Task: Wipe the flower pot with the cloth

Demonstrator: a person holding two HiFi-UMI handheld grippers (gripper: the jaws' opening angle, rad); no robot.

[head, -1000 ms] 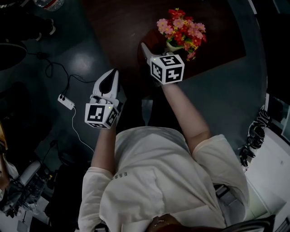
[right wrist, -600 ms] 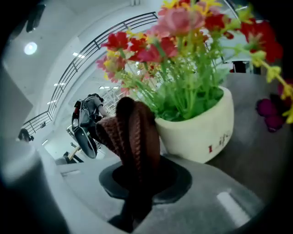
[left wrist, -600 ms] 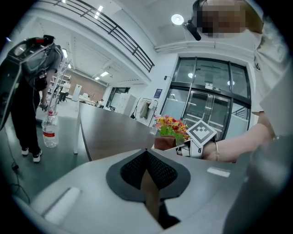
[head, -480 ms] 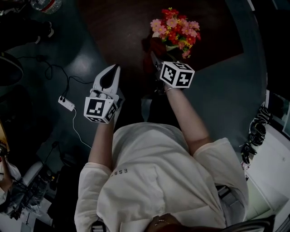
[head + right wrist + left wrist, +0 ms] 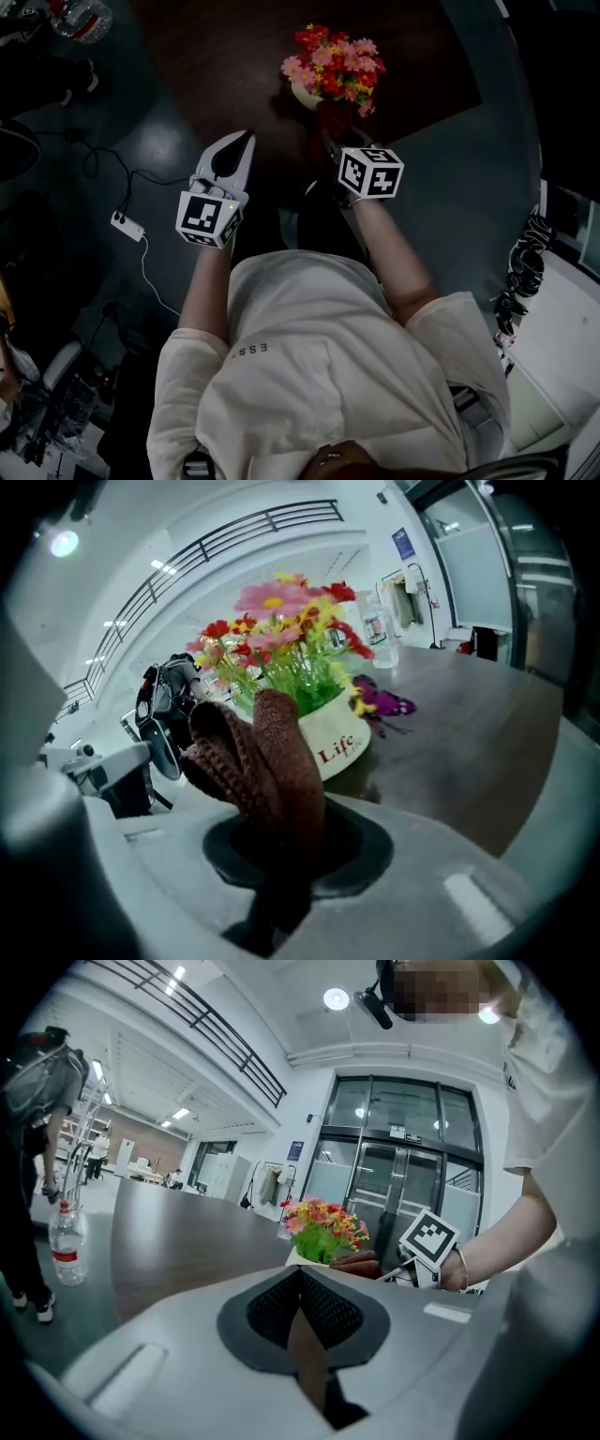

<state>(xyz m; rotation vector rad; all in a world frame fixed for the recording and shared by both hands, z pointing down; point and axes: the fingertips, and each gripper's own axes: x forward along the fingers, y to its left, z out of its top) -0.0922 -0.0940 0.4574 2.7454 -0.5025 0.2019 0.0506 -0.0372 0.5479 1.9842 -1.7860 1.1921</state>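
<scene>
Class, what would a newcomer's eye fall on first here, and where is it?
The bright pink and red flowers in the cream flower pot on the dark table. Next, the brown cloth clamped in the right gripper near the pot; the left gripper is shut, empty.

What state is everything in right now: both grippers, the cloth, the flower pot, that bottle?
Left gripper, shut, empty.
Right gripper, shut on the cloth.
Cloth, bunched, clamped, right by the flower pot; contact unclear.
Flower pot, upright on the table, full of flowers.
Bottle, upright.
</scene>
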